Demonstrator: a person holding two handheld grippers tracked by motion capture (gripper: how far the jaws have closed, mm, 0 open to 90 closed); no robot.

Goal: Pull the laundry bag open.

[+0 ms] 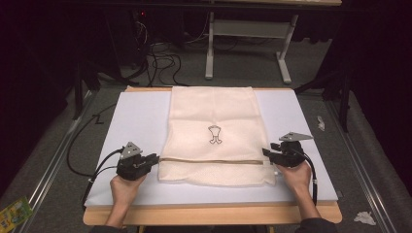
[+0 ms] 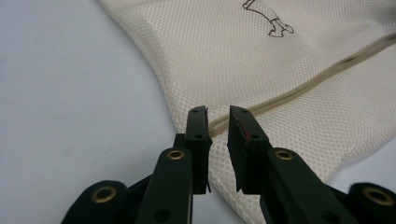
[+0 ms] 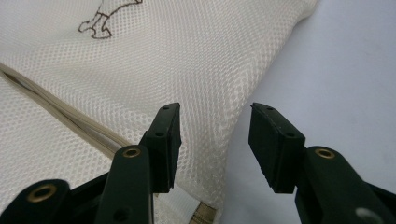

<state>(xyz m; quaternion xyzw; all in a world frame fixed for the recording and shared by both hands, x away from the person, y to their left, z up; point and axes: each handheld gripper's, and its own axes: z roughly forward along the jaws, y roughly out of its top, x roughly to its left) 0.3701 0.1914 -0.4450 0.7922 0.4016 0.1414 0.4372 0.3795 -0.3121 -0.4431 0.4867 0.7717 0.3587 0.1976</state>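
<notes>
A cream mesh bag (image 1: 214,121) lies flat on the white board (image 1: 131,121), with a small dark emblem (image 1: 215,134) at its middle and a zipper (image 1: 214,161) running across near its front edge. My left gripper (image 1: 154,159) sits at the bag's left edge by the zipper's end. In the left gripper view the gripper (image 2: 218,116) has its jaws a narrow gap apart over the mesh (image 2: 261,65) and zipper (image 2: 317,79), and they pinch nothing. My right gripper (image 1: 266,153) is at the bag's right edge. The right gripper view shows it (image 3: 215,114) wide open above the bag's border (image 3: 224,93).
The board rests on a wooden table (image 1: 209,214). A white stand (image 1: 211,48) and loose cables (image 1: 160,63) are on the floor beyond the table. Crumpled paper (image 1: 364,217) lies on the floor at the right, and a colourful packet (image 1: 14,213) at the bottom left.
</notes>
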